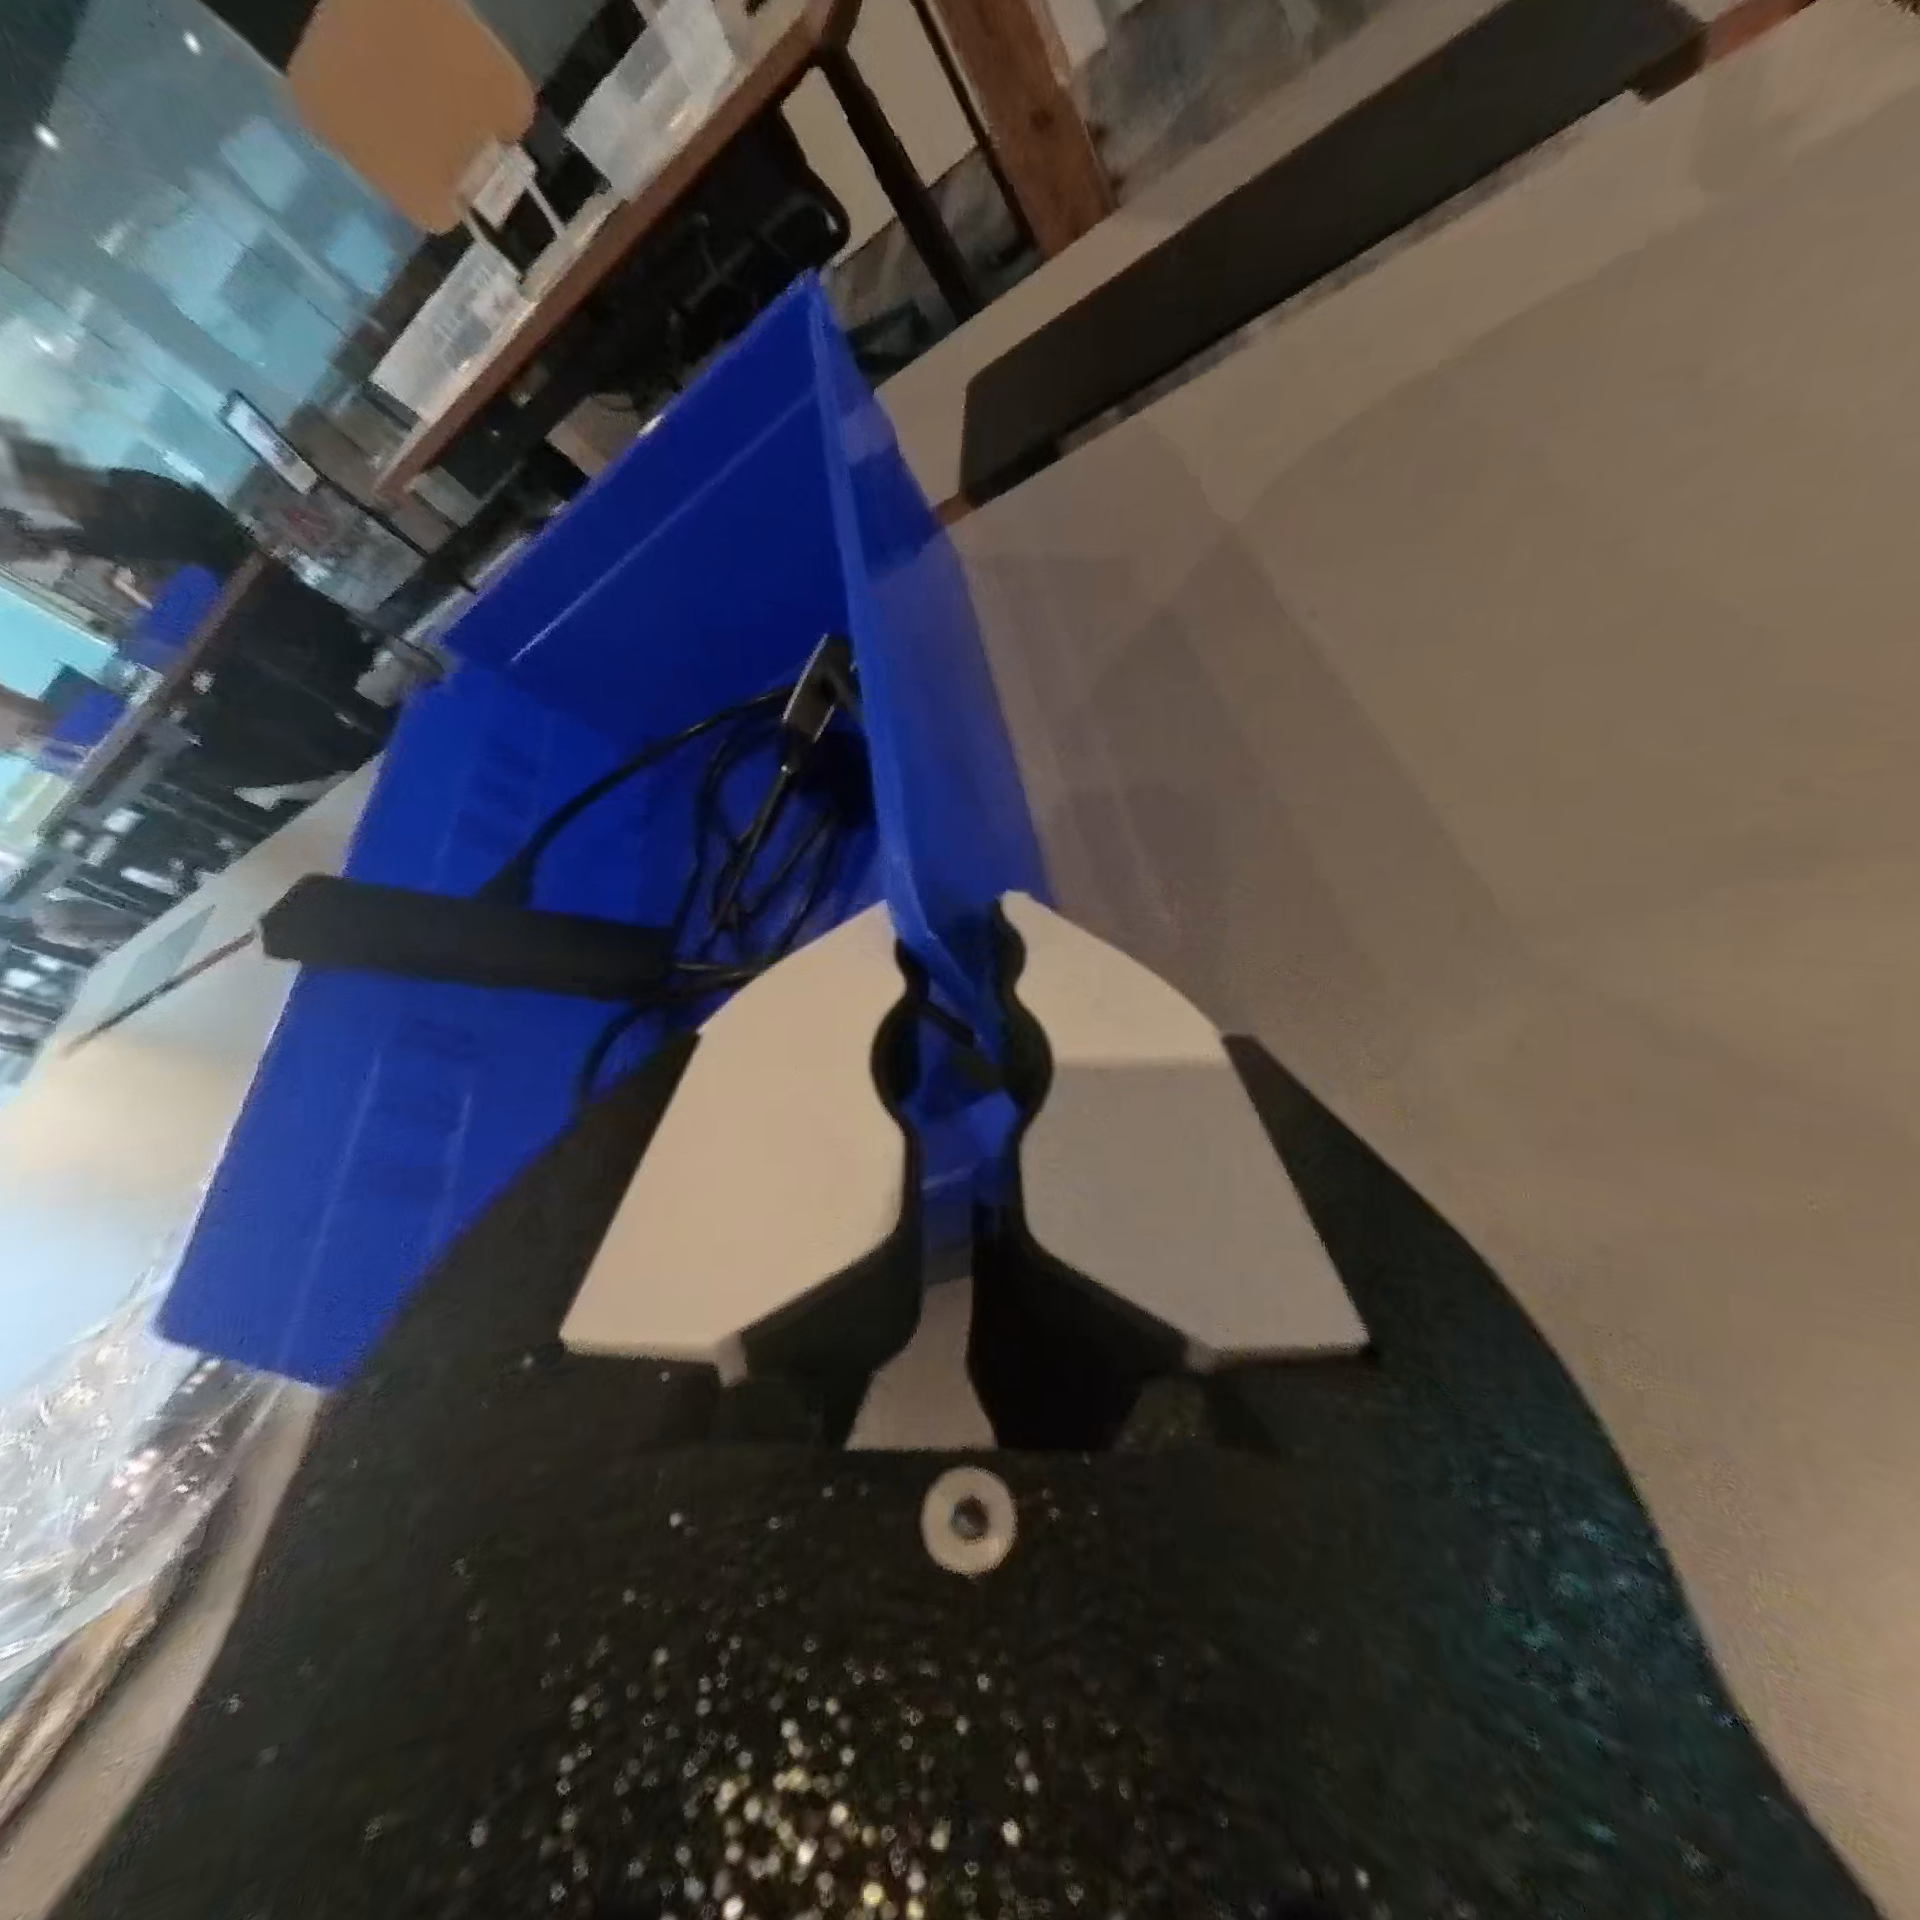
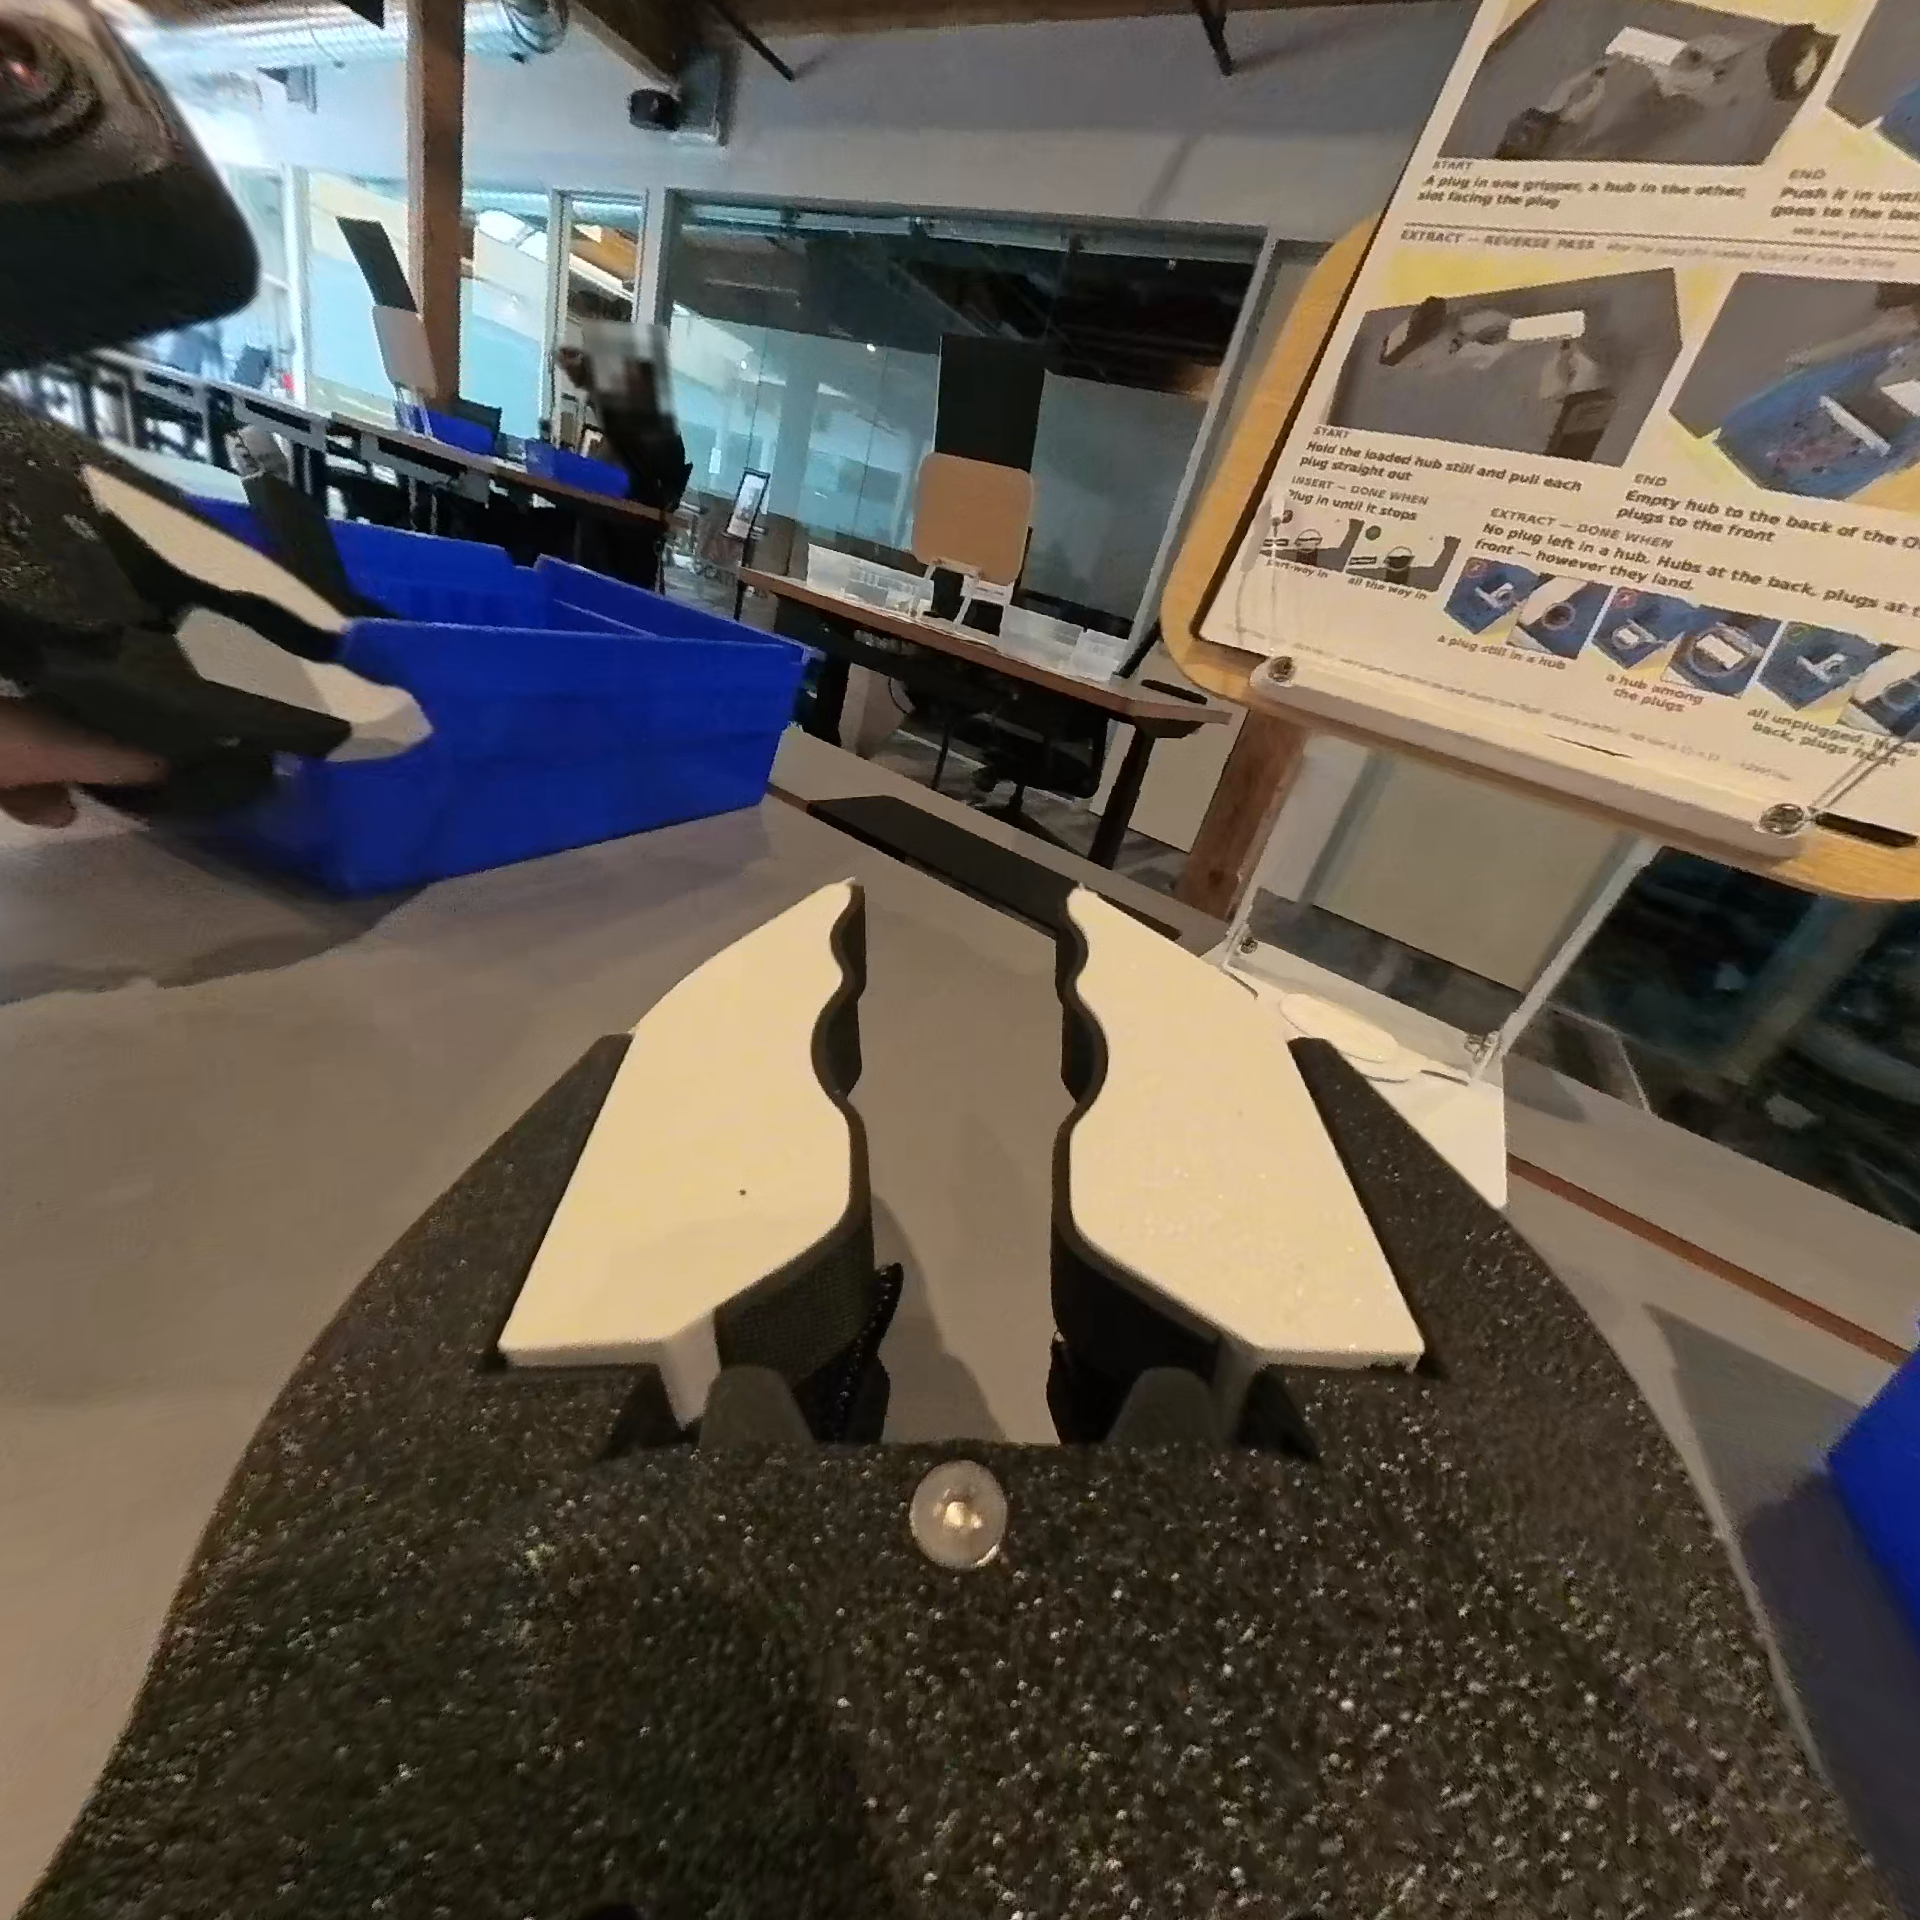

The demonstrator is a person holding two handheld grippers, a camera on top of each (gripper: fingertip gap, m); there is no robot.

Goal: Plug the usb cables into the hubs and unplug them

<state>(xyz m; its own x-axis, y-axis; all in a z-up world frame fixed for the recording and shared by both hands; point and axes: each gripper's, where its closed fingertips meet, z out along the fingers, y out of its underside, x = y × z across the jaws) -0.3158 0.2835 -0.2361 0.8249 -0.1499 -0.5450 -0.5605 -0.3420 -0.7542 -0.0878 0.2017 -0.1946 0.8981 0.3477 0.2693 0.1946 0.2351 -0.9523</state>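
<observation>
Left tool [image 1: 951,940], blue bin [image 1: 416,1091] with cables [image 1: 748,831]

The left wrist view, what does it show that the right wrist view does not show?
Only the left wrist view looks into the blue bin: a black hub lying across it and tangled black cables. The left gripper there is nearly shut, straddling the bin's wall. Only the right wrist view shows the instruction board and the open, empty right gripper. Both show the bin, the grey table and the left gripper.
</observation>
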